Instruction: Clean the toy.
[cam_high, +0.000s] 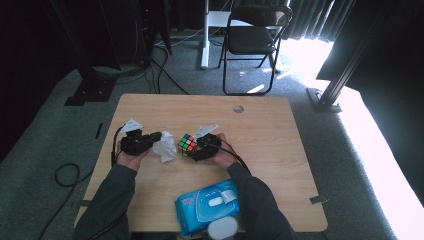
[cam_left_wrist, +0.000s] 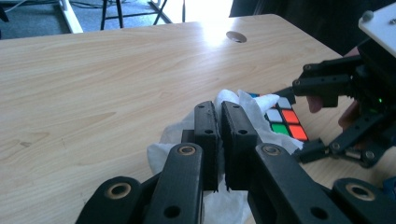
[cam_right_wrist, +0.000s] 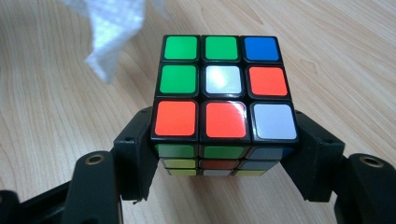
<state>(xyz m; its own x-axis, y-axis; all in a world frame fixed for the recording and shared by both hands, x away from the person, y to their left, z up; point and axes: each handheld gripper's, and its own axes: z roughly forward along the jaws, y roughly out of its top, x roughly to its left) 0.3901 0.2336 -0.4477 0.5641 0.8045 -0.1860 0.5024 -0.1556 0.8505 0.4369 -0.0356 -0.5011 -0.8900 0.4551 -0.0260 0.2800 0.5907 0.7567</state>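
A scrambled puzzle cube (cam_high: 187, 144) with green, orange, white and blue stickers is held above the wooden table (cam_high: 260, 125). My right gripper (cam_high: 196, 148) is shut on the cube (cam_right_wrist: 224, 93), one jaw pressed on each side of it. A crumpled white tissue (cam_high: 164, 147) hangs just left of the cube. My left gripper (cam_high: 158, 137) is shut on the tissue (cam_left_wrist: 247, 105), its jaws closed together with the paper bunched between and around them. In the left gripper view the cube (cam_left_wrist: 282, 122) and the right gripper (cam_left_wrist: 303, 121) sit close behind the tissue.
A blue pack of wet wipes (cam_high: 207, 206) lies near the table's front edge, with a white round object (cam_high: 222, 230) beside it. A cable hole (cam_high: 238, 108) is at the table's far side. A black folding chair (cam_high: 255, 40) stands behind the table.
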